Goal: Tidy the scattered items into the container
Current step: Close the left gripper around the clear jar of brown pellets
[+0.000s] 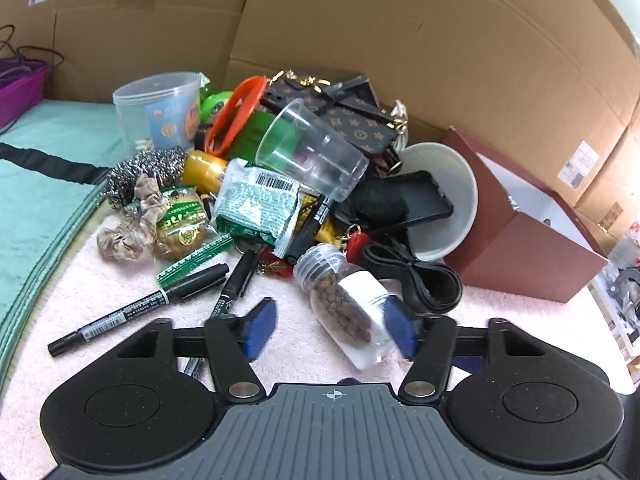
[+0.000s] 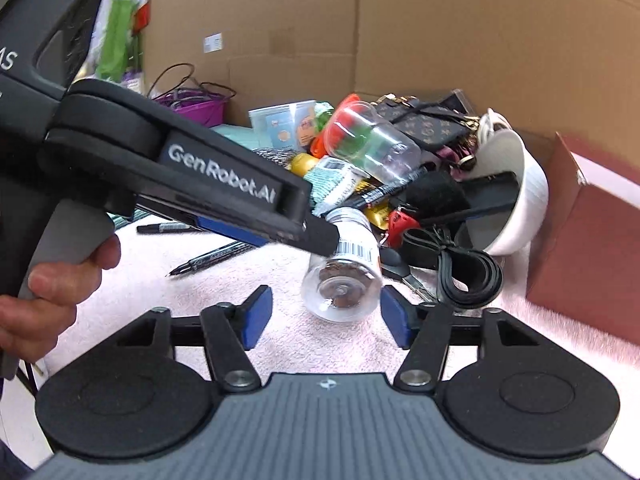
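Observation:
A clear jar [image 1: 348,304] of brown bits lies on its side on the pink towel [image 1: 100,280], at the near edge of a heap of scattered items. My left gripper [image 1: 330,324] is open around it: the right blue pad [image 1: 398,328] sits against the jar and the left pad stands well clear. In the right wrist view the jar's base [image 2: 340,292] faces me. The left gripper [image 2: 324,236] reaches over it from the left, held by a hand [image 2: 40,292]. My right gripper [image 2: 325,316] is open just short of the jar. A maroon box [image 1: 520,240] stands open at the right.
The heap holds a clear cup [image 1: 316,152], green snack packets [image 1: 256,208], a patterned wallet [image 1: 352,120] and a white bowl [image 1: 456,160] with a phone. Two black markers [image 1: 132,312] lie to the left, and a coiled black strap [image 1: 424,280] lies to the right. Cardboard walls stand behind.

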The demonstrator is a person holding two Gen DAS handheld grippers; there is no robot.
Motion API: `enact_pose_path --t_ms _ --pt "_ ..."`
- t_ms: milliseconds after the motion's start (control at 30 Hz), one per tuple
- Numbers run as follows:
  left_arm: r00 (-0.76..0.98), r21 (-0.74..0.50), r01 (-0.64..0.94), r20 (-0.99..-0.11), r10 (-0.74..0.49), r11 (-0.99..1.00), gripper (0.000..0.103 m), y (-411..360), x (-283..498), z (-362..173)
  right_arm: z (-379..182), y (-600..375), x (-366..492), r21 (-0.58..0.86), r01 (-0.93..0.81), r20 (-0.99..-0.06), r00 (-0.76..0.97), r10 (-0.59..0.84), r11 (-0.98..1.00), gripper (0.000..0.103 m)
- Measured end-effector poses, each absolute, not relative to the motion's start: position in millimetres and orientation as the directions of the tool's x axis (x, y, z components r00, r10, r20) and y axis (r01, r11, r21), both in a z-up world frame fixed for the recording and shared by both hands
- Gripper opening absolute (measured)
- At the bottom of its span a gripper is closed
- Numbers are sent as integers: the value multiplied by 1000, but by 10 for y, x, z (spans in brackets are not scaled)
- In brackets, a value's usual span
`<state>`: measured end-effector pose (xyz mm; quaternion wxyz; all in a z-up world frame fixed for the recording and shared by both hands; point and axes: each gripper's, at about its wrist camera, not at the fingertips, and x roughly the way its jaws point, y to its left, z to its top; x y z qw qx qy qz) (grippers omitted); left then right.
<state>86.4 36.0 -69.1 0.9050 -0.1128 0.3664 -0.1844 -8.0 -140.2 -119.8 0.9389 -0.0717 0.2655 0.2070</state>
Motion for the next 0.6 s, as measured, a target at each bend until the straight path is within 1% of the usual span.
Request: enact_pose_path --t_ms 100,233,267,333,433,500,533,567,600 --pt "637 -349 279 -630 -445 894 77 312 950 -706 -1201 -1382 -35 -27 -404 -529 782 330 914 68" --pt "599 -407 289 -629 -496 866 65 291 1068 -734 -1212 -1403 45 -25 -392 -534 783 319 920 68" --pt "591 -420 284 -631 -502 862 65 281 1084 -740 -1219 -1408 67 -27 -391 -535 783 317 920 68" --pt "592 -422 284 -629 -503 861 67 257 1086 -739 -1229 -1415 113 -30 -390 -538 782 314 920 68" --pt "607 -430 249 -629 -486 868 75 247 1121 -757 -1246 -1429 189 -21 -391 -543 777 318 920 68" --pt "612 -433 227 -634 -474 872 76 258 1160 -776 -1258 -1421 230 -23 -394 -548 774 318 919 68" --pt "606 -442 227 -633 -482 868 75 269 1181 -790 -1262 -1413 241 -23 -397 -549 772 320 917 68" --pt "601 -450 226 -634 -487 864 65 279 1197 -801 -1266 -1407 244 -22 -401 -551 769 324 916 68" --pt "596 -454 228 -635 -492 861 62 285 1209 -806 -1270 -1402 241 -19 -406 -554 765 329 914 68"
